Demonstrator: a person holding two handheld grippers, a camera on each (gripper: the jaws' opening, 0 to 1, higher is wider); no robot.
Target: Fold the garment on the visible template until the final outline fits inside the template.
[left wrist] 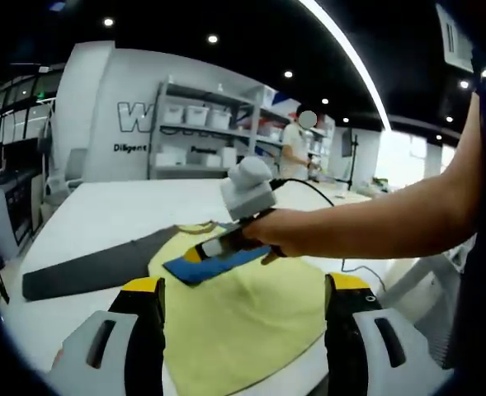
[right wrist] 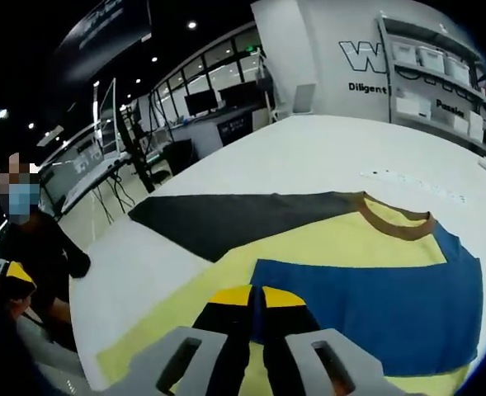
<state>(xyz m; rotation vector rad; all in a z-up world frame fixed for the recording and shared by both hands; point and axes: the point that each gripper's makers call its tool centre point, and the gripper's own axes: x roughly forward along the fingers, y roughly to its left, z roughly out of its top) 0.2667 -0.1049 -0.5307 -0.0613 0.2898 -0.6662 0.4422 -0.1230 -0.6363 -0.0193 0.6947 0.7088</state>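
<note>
The garment (left wrist: pixel 251 318) lies flat on the white table (left wrist: pixel 102 216). It has a yellow body, a dark grey sleeve (left wrist: pixel 86 271), a brown collar (right wrist: pixel 395 221) and a blue part (right wrist: pixel 375 301) folded over the body. My left gripper (left wrist: pixel 244 309) hovers over the garment's near hem, jaws wide apart with nothing between them. A person's hand holds my right gripper (left wrist: pixel 191 256), which reaches in from the right. In the right gripper view, my right gripper (right wrist: pixel 257 299) has its jaws pressed together at the corner of the blue part. The grey sleeve (right wrist: pixel 234 216) stretches out beyond it.
Metal shelves (left wrist: pixel 205 132) with white bins stand past the table's far edge, and a person (left wrist: pixel 296 148) stands beside them. A masked person (right wrist: pixel 36 247) stands by the table's edge in the right gripper view. Desks with monitors (right wrist: pixel 201 103) line the back.
</note>
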